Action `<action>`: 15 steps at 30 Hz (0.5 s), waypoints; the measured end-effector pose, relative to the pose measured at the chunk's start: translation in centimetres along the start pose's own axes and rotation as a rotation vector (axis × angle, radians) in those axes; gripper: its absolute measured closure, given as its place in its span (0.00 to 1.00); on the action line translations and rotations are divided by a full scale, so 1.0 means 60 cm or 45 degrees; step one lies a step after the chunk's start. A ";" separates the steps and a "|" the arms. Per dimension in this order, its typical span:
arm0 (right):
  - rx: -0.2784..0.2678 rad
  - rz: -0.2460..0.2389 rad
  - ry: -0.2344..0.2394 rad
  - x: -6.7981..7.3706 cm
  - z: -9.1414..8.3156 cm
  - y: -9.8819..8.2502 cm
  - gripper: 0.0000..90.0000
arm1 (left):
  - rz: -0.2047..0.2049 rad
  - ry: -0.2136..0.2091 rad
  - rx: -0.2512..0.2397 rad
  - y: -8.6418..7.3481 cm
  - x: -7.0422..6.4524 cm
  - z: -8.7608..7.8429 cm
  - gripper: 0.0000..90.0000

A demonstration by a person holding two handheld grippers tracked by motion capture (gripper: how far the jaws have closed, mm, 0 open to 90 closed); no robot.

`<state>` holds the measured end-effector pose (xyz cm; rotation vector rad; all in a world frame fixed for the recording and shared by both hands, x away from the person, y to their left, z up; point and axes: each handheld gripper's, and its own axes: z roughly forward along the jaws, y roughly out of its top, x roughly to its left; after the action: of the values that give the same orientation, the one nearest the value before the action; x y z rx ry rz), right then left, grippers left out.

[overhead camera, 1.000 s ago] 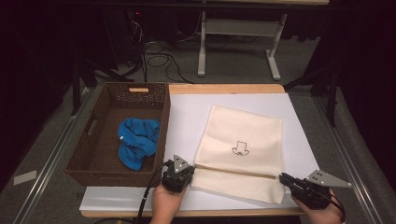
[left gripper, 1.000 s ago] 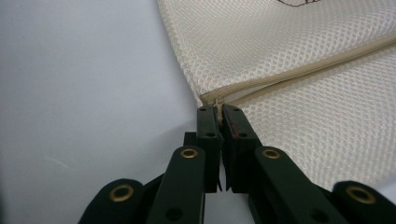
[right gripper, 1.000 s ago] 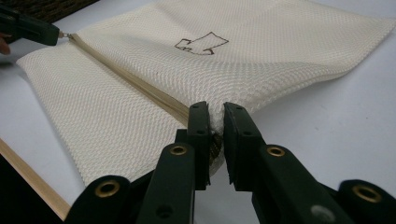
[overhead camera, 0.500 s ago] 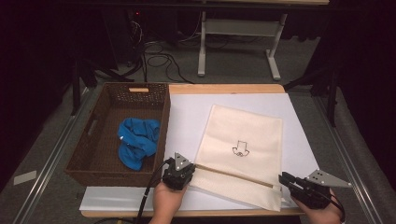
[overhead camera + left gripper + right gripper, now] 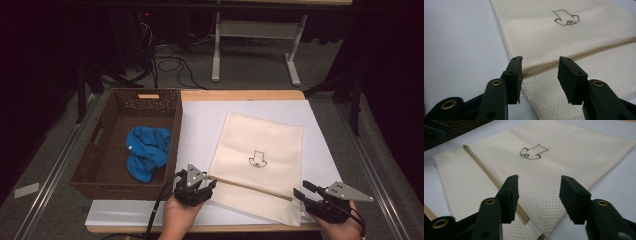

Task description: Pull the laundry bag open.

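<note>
A cream mesh bag [image 5: 260, 150] with a small drawn emblem lies flat on the white sheet [image 5: 200, 120]. Its zipper [image 5: 250, 185] runs across the near part. My left gripper [image 5: 211, 183] stands open at the zipper's left end. In the left gripper view [image 5: 540, 60] the jaws have just been opening and straddle the zipper end [image 5: 534, 71] without pressing on it. My right gripper [image 5: 299, 192] is open at the bag's near right corner. Its jaws [image 5: 540, 178] have just been opening too, with the mesh [image 5: 564, 150] and zipper [image 5: 486, 172] lying loose under the gap.
A brown wicker basket [image 5: 177, 125] stands left of the sheet with a crumpled blue cloth [image 5: 147, 152] inside. The table's wooden far edge [image 5: 240, 95] shows beyond the sheet. Table legs and cables lie on the dark floor behind.
Both pairs of jaws have spread apart at the bag's near corners. The bag's near strip, earlier pulled between the grippers, now rests flat on the sheet.
</note>
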<state>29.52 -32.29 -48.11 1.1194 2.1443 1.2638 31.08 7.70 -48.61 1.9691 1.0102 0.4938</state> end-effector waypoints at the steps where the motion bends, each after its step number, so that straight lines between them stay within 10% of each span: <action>1: -0.014 -0.007 -0.008 0.000 0.000 0.000 0.48 | 0.015 0.007 -0.007 -0.001 -0.002 -0.001 0.57; 15: -0.026 -0.009 -0.082 0.005 0.017 0.012 0.07 | -0.005 0.008 -0.167 0.007 0.003 -0.014 0.32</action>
<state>30.34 -31.33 -47.96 1.1281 2.0823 1.2269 30.82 8.11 -47.80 1.8502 0.9610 0.5502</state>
